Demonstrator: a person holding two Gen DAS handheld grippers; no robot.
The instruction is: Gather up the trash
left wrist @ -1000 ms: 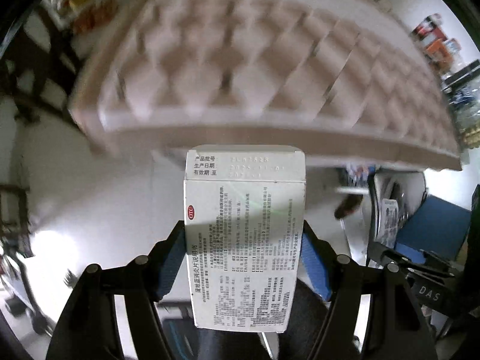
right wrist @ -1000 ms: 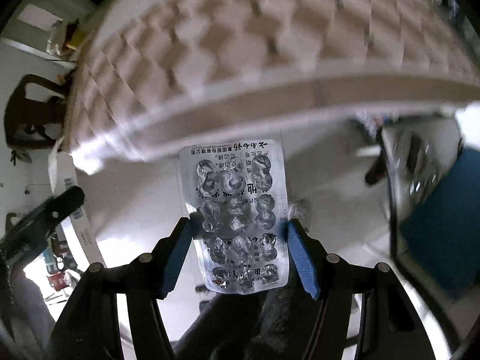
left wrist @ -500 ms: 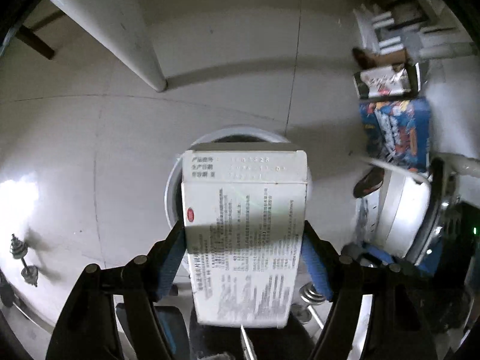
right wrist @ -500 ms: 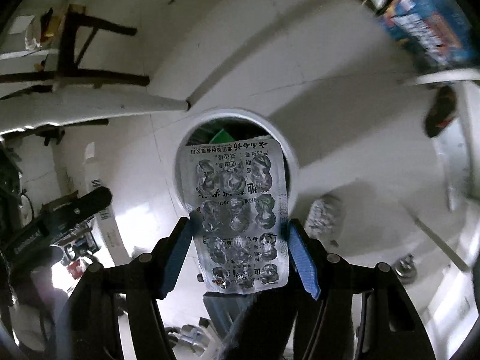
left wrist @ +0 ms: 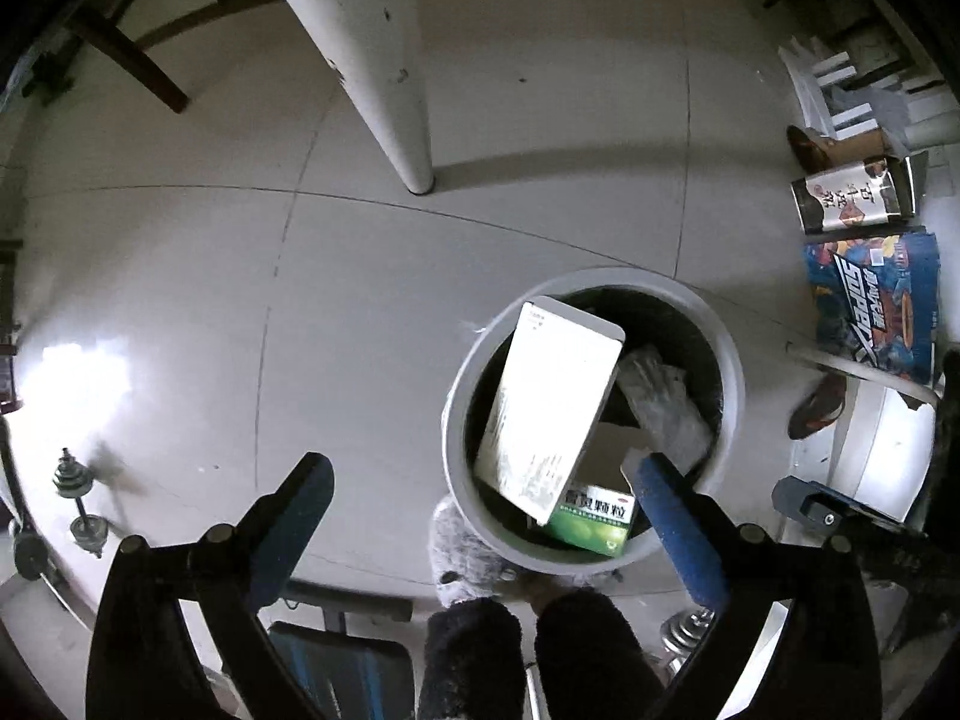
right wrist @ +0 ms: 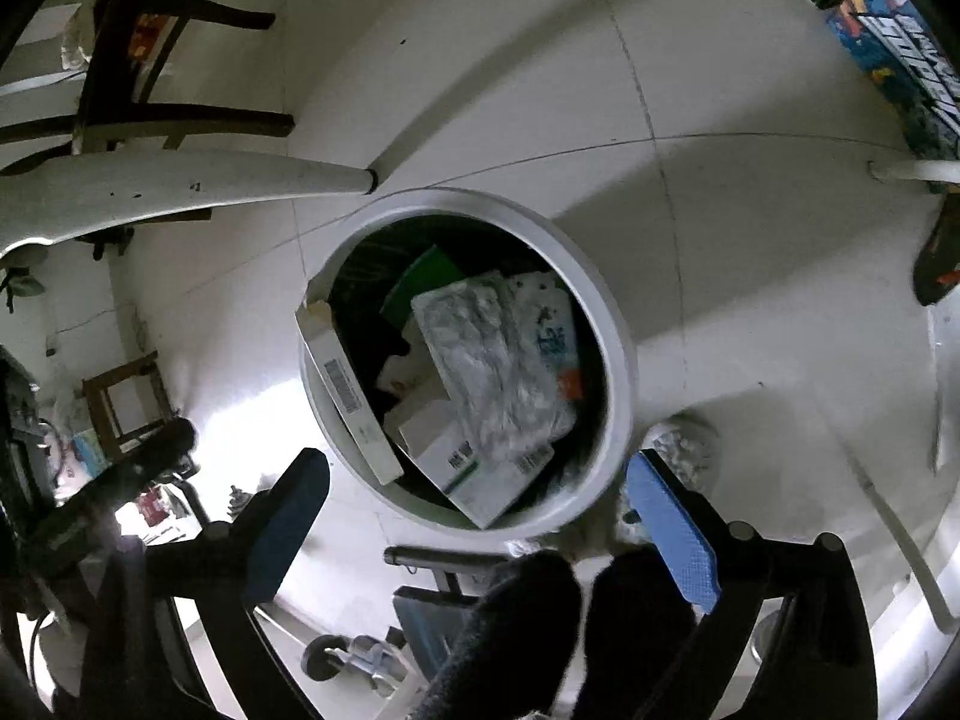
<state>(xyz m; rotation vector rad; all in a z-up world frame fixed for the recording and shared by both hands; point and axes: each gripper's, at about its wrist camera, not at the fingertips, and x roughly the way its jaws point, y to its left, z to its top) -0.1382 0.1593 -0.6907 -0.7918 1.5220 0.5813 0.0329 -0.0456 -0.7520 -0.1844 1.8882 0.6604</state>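
White plastic rimmed the round trash bin [left wrist: 456, 414] on the tiled floor [left wrist: 240, 252], where a white medicine box [left wrist: 549, 414] lay tilted against the bin's inner wall above a green-labelled carton [left wrist: 594, 519]. The left gripper [left wrist: 480, 516] hung wide open above it, gripping nothing. The right gripper [right wrist: 480, 522] likewise gaped empty over the bin, a silver blister pack [right wrist: 486, 360] resting atop the boxes inside. A white table leg [left wrist: 384, 60] stood nearby.
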